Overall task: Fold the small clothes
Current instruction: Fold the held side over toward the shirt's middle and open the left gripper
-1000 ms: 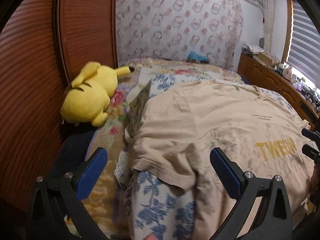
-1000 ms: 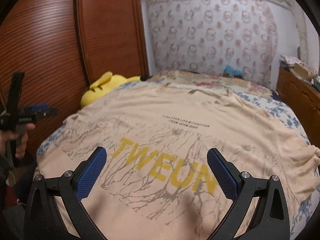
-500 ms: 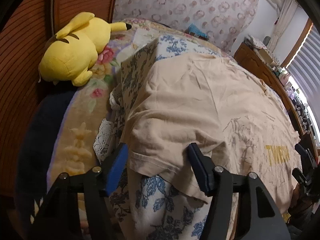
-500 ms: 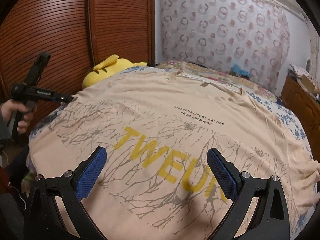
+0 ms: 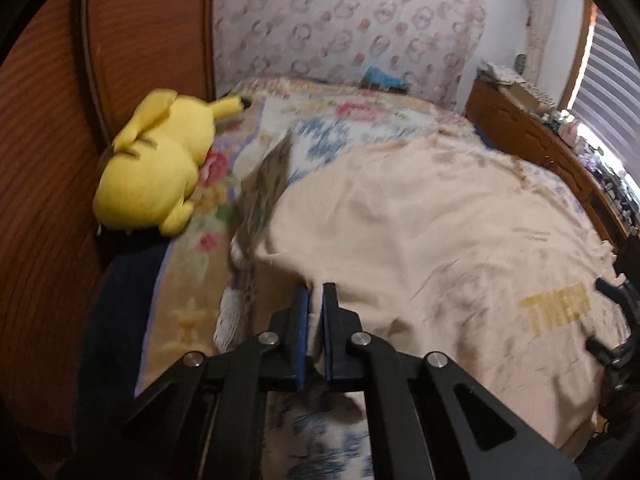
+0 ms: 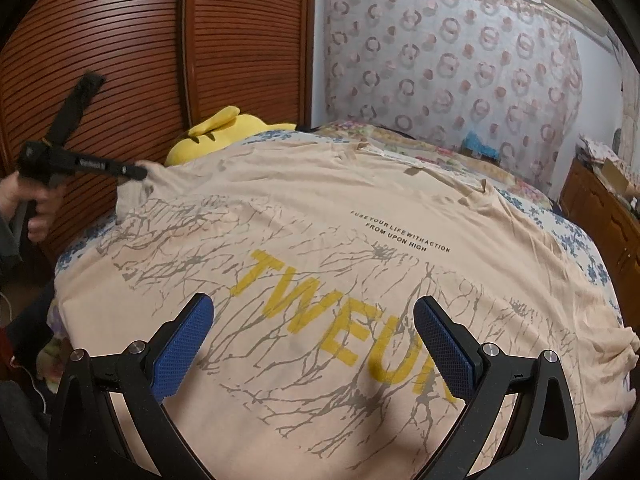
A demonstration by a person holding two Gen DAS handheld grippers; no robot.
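Note:
A beige T-shirt (image 5: 420, 232) with a yellow "TWEUN" print and grey branch pattern lies spread face up on the bed. My left gripper (image 5: 315, 292) is shut on the edge of its left sleeve, and fabric shows pinched between the blue pads. In the right wrist view the same gripper (image 6: 134, 171) holds that sleeve corner raised at the shirt's (image 6: 340, 200) far left, with a hand (image 6: 36, 200) on its grip. My right gripper (image 6: 314, 312) hovers open over the yellow lettering, nothing between its fingers.
A yellow plush toy (image 5: 156, 176) lies against the slatted wooden wardrobe doors (image 6: 120, 40) on the left. Under the shirt is a floral bedspread (image 5: 320, 128). A wooden dresser (image 5: 540, 140) with small items runs along the right wall. Dark blue cloth (image 5: 116, 300) hangs at the bed's left edge.
My left gripper went from wide open to shut on the sleeve edge and has lifted it a little. The right gripper stayed open over the print.

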